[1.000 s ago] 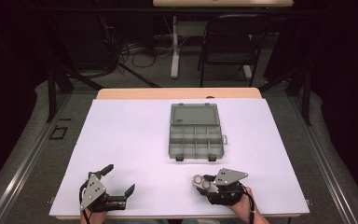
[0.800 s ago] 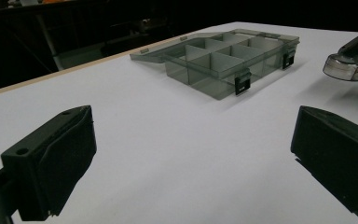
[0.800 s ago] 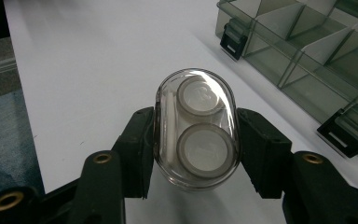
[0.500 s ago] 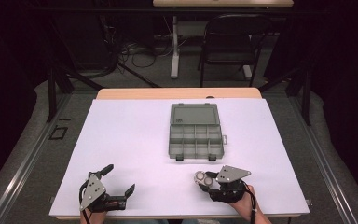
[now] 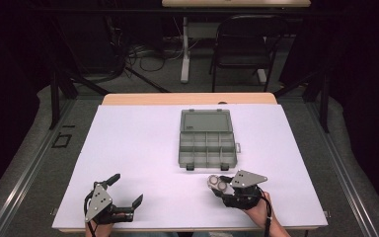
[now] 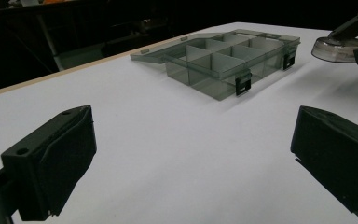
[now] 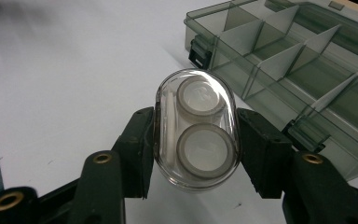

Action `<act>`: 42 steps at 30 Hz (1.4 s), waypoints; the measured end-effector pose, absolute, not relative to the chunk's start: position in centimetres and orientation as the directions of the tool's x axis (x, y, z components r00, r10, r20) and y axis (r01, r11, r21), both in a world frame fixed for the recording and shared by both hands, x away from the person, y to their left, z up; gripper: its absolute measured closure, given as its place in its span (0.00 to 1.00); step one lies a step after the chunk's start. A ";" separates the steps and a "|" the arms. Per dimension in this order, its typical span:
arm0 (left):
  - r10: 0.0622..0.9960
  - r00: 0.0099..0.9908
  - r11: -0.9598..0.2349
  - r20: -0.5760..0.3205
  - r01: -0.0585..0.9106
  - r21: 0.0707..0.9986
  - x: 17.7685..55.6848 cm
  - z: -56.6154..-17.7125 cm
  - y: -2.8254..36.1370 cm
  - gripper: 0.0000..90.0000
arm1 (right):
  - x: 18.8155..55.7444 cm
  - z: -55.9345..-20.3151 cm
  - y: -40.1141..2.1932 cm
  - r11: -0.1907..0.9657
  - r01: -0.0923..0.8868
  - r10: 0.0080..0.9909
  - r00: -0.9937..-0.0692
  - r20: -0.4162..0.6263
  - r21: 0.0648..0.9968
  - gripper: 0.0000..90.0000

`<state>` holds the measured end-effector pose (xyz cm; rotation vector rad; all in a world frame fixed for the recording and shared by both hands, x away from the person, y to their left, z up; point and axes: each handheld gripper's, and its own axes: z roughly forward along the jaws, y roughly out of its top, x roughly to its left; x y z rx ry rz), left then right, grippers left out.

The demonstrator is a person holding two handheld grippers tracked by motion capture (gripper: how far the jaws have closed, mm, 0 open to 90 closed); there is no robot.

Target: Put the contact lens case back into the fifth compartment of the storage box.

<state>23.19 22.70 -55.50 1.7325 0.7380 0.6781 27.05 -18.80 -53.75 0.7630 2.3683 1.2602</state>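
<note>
Nearest the person, at the front edge of the white bench (image 5: 143,148), the left gripper (image 5: 126,192) rests with its fingers (image 6: 51,163) spread wide apart and nothing between them. Level with it on the other side, the right gripper (image 5: 217,185) has its fingers (image 7: 137,149) clamped on the two long sides of a clear oval case (image 7: 196,128); inside the case two round grey-rimmed discs sit one behind the other. The long axis of the case runs forward, away from the hand, and its far end points toward the organiser box (image 5: 207,148).

Beyond, near the bench's middle, the organiser box lies open, its lid (image 5: 206,121) folded flat on the far side and its near wall, with two dark latches (image 5: 189,167), facing the person. The divided compartments look empty.

The relation that matters: the box lies directly ahead of the held case and just beyond it, slightly toward the left. The right hand is clearly the nearer one. A short forward carry would probably bring the case over the near row of compartments; whether it fits lengthwise there cannot be judged.
</note>
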 end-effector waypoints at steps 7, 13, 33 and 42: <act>0.759 0.646 -0.225 0.081 0.144 0.964 23.2 -55.5 22.7 0.00 | 27.4 -53.4 -18.9 0.449 0.292 0.617 -0.785 -0.057 0.844 0.55; 0.762 0.642 -0.226 0.083 0.143 0.964 23.2 -55.5 22.8 0.00 | 27.6 -53.0 -19.0 0.443 0.286 0.625 -0.778 -0.064 0.850 0.55; 0.763 0.642 -0.226 0.082 0.145 0.963 23.2 -55.5 22.7 0.00 | 28.6 -52.1 -18.8 0.428 0.270 0.639 -0.765 -0.078 0.862 0.55; 0.764 0.640 -0.222 0.079 0.146 0.964 23.2 -55.5 22.8 0.00 | 29.0 -51.8 -18.7 0.424 0.268 0.643 -0.762 -0.079 0.865 0.55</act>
